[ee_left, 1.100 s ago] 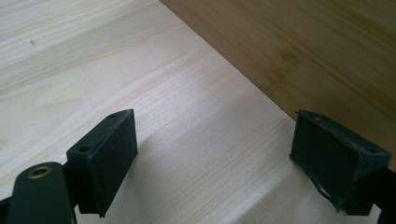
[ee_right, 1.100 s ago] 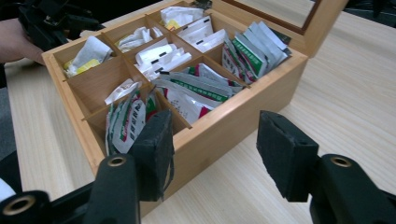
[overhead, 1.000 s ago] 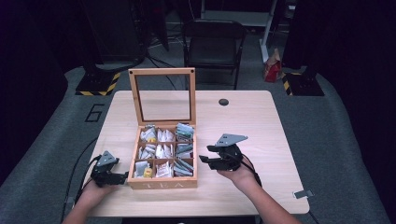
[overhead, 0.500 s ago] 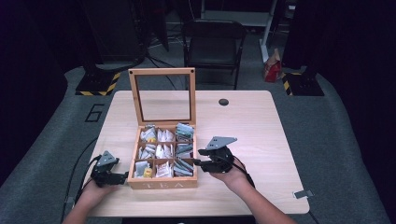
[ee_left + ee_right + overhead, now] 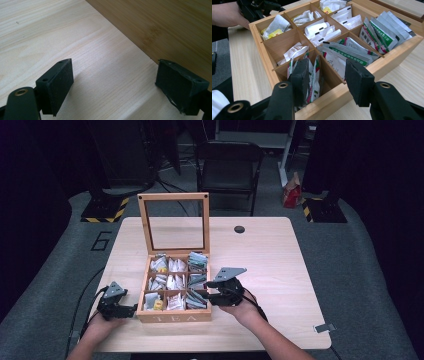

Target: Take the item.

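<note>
A wooden tea box (image 5: 172, 316) stands mid-table with its glass-paned lid (image 5: 173, 197) propped upright. Its nine compartments hold tea bags (image 5: 195, 297). My right gripper (image 5: 210, 292) is open at the box's right front corner. In the right gripper view it (image 5: 327, 75) straddles the near divider: one jaw is down among the green, red and white tea bags (image 5: 342, 53), the other over the box wall (image 5: 332, 96). My left gripper (image 5: 131, 309) lies open on the table by the box's left front corner. The left gripper view has it (image 5: 115, 85) empty, next to the box's side (image 5: 162, 27).
The light wooden table (image 5: 280, 265) carries a small black round cap (image 5: 239, 229) behind the box and a small clip (image 5: 321, 327) near its right front corner. A black chair (image 5: 227, 162) stands beyond the far edge. In the right gripper view, the other hand (image 5: 227, 13) is past the box.
My right gripper has moved left from beside the box until its jaws reach over the box's right front compartments. The left gripper has stayed put.
</note>
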